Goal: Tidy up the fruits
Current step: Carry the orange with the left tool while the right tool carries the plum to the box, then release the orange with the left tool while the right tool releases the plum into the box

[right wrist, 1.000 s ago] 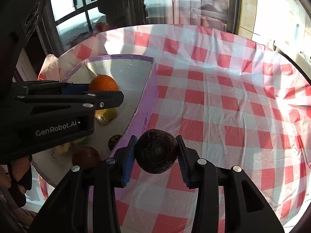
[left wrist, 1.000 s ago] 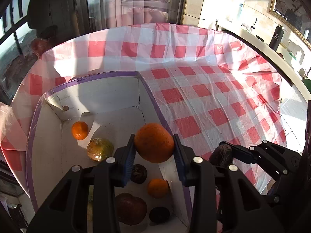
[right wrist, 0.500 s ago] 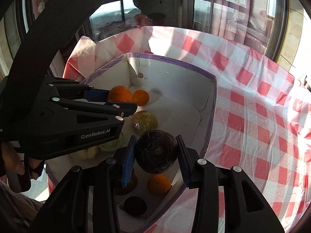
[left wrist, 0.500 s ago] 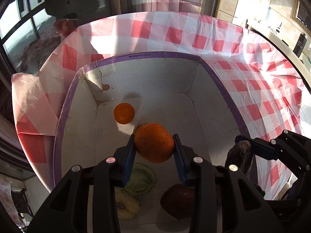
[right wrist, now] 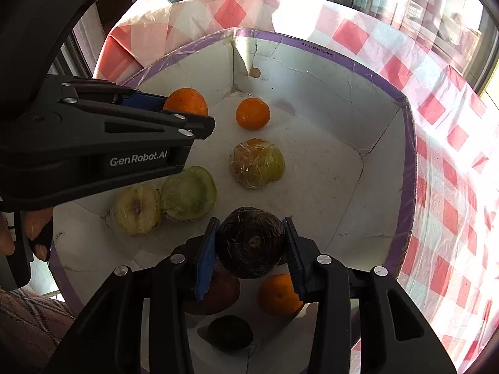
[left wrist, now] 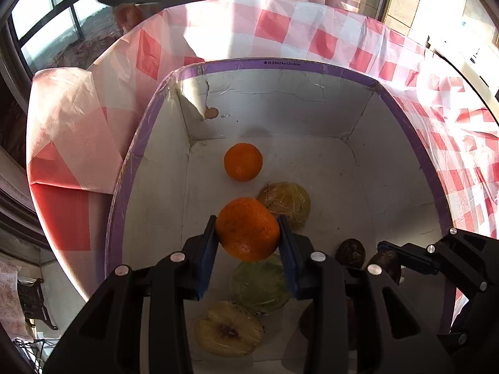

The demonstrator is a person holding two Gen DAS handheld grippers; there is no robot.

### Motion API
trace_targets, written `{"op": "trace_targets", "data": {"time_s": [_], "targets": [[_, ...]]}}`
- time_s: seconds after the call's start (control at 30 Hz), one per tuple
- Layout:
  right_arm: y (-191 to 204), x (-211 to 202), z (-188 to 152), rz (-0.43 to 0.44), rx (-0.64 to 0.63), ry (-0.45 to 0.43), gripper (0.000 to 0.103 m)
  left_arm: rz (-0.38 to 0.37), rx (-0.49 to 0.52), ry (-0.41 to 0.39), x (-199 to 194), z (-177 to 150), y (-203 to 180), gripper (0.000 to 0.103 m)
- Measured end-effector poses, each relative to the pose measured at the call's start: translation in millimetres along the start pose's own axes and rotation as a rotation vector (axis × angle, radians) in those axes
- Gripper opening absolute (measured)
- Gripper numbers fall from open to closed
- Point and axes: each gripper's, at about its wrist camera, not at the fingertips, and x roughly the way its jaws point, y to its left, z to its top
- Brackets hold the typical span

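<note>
My left gripper (left wrist: 248,240) is shut on a large orange (left wrist: 248,229) and holds it above the inside of a white box with a purple rim (left wrist: 280,64). My right gripper (right wrist: 251,246) is shut on a dark round fruit (right wrist: 251,243), also over the box (right wrist: 327,53). The left gripper and its orange (right wrist: 186,101) show at the left of the right wrist view. On the box floor lie a small orange (left wrist: 243,162), a wrapped yellow fruit (left wrist: 288,202), a wrapped green fruit (left wrist: 260,283) and a halved pale fruit (left wrist: 227,332).
More fruit lies under my right gripper: a red one (right wrist: 218,293), a small orange (right wrist: 277,294) and a dark one (right wrist: 230,333). The box stands on a red and white checked cloth (right wrist: 452,168). Windows stand behind the table edge.
Both grippers have moved left from over the cloth and box rim to over the inside of the box, each still holding its fruit.
</note>
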Motion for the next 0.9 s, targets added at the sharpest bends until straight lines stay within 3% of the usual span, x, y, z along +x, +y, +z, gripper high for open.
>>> {"op": "trace_targets", "data": {"time_s": [0.17, 0.23, 0.27, 0.3, 0.4, 0.5, 0.73, 0.83, 0.9], "targets": [[4.0, 5.8, 3.4, 0.003, -0.024, 0.029, 0.042, 0.003, -0.024, 0.001, 1.3, -1.8, 4.1, 0.042], [4.8, 4.7, 5.8, -0.005, -0.021, 0.03, 0.061, -0.017, -0.048, -0.029, -3.9, -1.2, 7.5, 0.08], [5.6, 2.8, 6.4, -0.004, -0.017, 0.023, 0.069, -0.025, -0.058, -0.041, -6.4, -1.2, 8.7, 0.088], [6.7, 0.5, 7.7, 0.0, -0.014, 0.014, 0.07, -0.031, -0.061, -0.038, -7.6, -0.8, 9.4, 0.099], [7.8, -2.1, 9.1, 0.004, -0.003, 0.02, 0.08, -0.049, -0.065, 0.025, -2.6, -0.9, 10.5, 0.101], [7.2, -2.8, 8.3, 0.038, 0.022, 0.044, 0.086, 0.041, -0.064, 0.075, 2.2, -1.4, 11.6, 0.101], [0.7, -5.0, 6.7, 0.095, 0.104, 0.11, 0.086, 0.123, -0.063, 0.058, -10.4, -1.3, 12.5, 0.101], [-5.1, -10.3, 7.9, 0.108, 0.145, 0.118, 0.086, 0.053, -0.09, 0.071, -13.0, -2.1, 16.2, 0.101], [-7.9, -13.5, 8.1, 0.105, 0.163, 0.114, 0.086, 0.052, -0.091, 0.084, -12.3, -2.5, 16.5, 0.101]]}}
